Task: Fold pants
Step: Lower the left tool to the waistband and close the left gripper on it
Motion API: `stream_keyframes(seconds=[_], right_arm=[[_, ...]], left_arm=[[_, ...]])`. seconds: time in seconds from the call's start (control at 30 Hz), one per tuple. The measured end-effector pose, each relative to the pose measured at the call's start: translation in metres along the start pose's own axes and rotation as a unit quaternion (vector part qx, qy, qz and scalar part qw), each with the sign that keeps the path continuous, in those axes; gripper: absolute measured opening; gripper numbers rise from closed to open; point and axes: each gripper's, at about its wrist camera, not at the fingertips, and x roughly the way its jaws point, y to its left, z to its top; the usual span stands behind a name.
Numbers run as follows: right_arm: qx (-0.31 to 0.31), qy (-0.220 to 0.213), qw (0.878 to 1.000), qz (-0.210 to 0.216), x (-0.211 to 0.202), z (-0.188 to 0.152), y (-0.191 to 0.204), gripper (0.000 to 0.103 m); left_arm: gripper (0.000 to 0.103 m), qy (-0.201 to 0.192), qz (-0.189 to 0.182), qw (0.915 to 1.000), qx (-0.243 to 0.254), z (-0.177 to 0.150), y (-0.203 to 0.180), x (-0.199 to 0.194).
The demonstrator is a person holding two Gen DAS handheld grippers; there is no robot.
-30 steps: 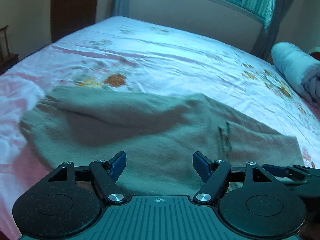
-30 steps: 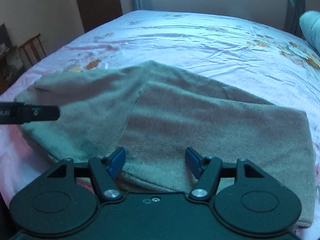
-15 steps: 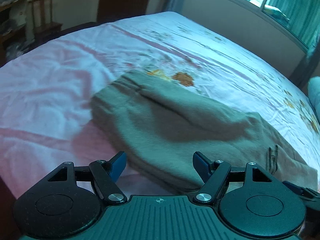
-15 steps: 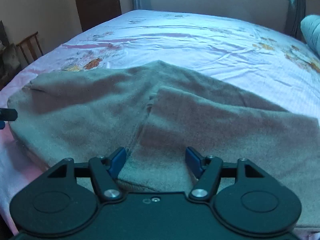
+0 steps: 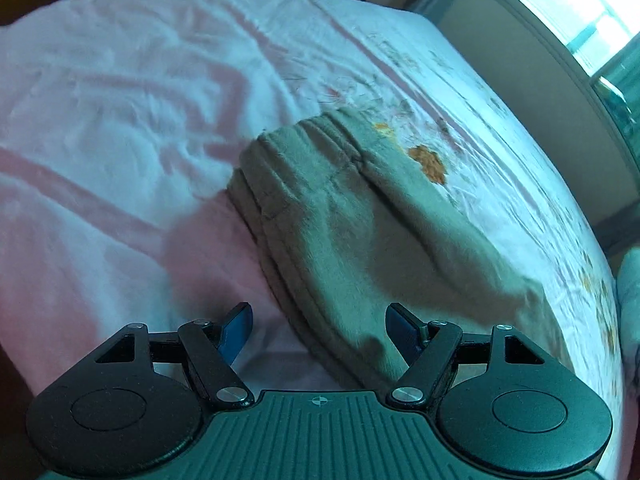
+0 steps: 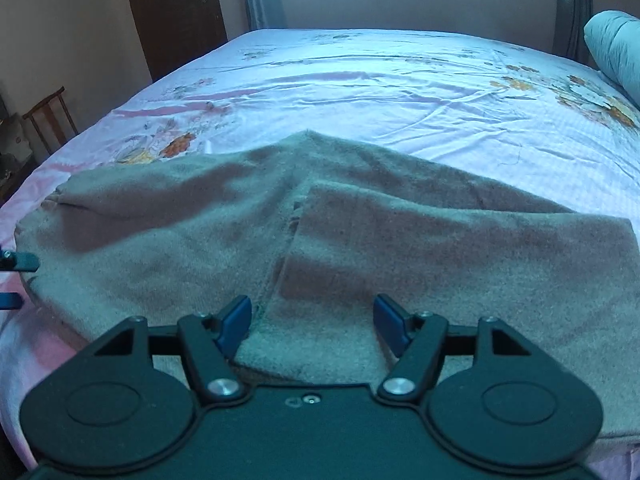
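Blue-padded left gripper (image 5: 318,326) open, nothing clamped, poised over the waistband end of the pants (image 5: 360,232); the waistband edge runs between its fingers, one pad over bare sheet (image 5: 120,128). Right gripper (image 6: 312,322) jaws opening, pads not pressing; folded leg edge lies between them. Grey-green fleece pants (image 6: 360,248) lie flat across the near side of the bed, one leg folded over the other, waistband at far left in right view. Left gripper tips (image 6: 16,262) just beside that waistband. Rolled blanket (image 6: 612,48) at far right. Chair (image 6: 50,118) and door (image 6: 176,12) beyond the bed.
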Motion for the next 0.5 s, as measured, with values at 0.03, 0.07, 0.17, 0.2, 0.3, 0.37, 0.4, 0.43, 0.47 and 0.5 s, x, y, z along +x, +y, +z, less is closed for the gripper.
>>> stream_keyframes(seconds=[0.03, 0.07, 0.17, 0.2, 0.3, 0.37, 0.4, 0.43, 0.47, 0.5], right_arm=[[0.001, 0.000, 1.000, 0.002, 0.000, 0.000, 0.000, 0.061], [0.002, 0.000, 1.000, 0.004, 0.000, -0.001, -0.001, 0.061], [0.001, 0.000, 1.000, 0.006, 0.000, -0.001, -0.001, 0.062], [0.003, -0.001, 1.000, 0.007, 0.000, -0.001, -0.002, 0.062], [0.004, -0.001, 1.000, 0.004, 0.000, -0.001, 0.000, 0.062], [0.004, -0.001, 1.000, 0.003, 0.001, -0.001, 0.000, 0.062], [0.003, 0.000, 1.000, 0.003, 0.001, -0.001, 0.000, 0.062], [0.002, 0.000, 1.000, 0.003, 0.001, -0.001, 0.000, 0.062], [0.001, 0.000, 1.000, 0.002, 0.001, -0.001, 0.000, 0.062], [0.000, 0.001, 1.000, 0.002, 0.000, -0.001, 0.001, 0.062]], left_arm=[[0.073, 0.001, 0.001, 1.0000, -0.003, 0.002, 0.001, 0.005], [0.073, 0.003, 0.000, 1.0000, -0.007, 0.004, 0.002, 0.008], [0.073, 0.004, -0.010, 0.9996, -0.027, 0.012, 0.007, 0.018], [0.073, 0.003, -0.010, 0.9994, -0.033, 0.015, 0.009, 0.021], [0.073, 0.000, -0.014, 0.9987, -0.049, 0.022, 0.011, 0.032], [0.073, -0.007, -0.021, 0.9980, -0.060, 0.029, 0.011, 0.039], [0.073, -0.011, -0.025, 0.9975, -0.066, 0.031, 0.011, 0.041], [0.073, -0.014, -0.028, 0.9968, -0.074, 0.032, 0.013, 0.043], [0.073, -0.016, -0.030, 0.9961, -0.082, 0.033, 0.013, 0.045], [0.073, -0.018, -0.032, 0.9957, -0.085, 0.033, 0.014, 0.044]])
